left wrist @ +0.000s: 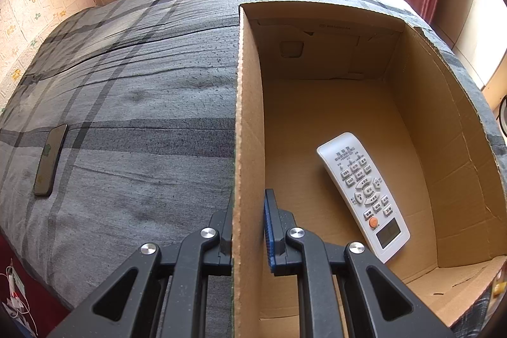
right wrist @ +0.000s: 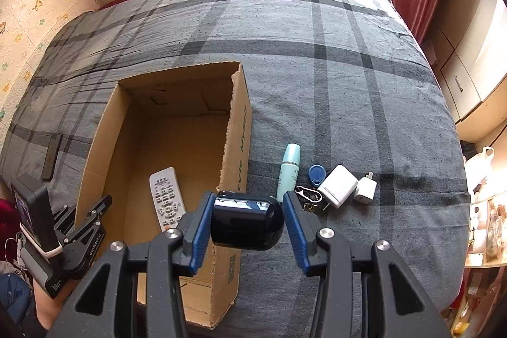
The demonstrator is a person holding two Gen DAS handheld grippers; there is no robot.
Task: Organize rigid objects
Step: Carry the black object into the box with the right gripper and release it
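Observation:
An open cardboard box (left wrist: 250, 116) stands on the grey plaid bed, and a white remote (left wrist: 364, 195) lies on its floor. My left gripper (left wrist: 248, 211) is shut on the box's left wall, one finger outside and one inside. The right wrist view shows that same left gripper (right wrist: 95, 208) clamped on the box (right wrist: 237, 122), with the remote (right wrist: 166, 198) inside. My right gripper (right wrist: 247, 198) is shut on a glossy dark rounded case (right wrist: 247, 222), held in the air over the box's right wall near its front corner.
Right of the box on the bed lie a mint tube (right wrist: 288, 170), a blue key fob (right wrist: 316, 173), a key ring (right wrist: 307, 195), a white charger (right wrist: 337, 186) and a small white plug (right wrist: 366, 187). A dark phone (left wrist: 50, 160) lies left of the box.

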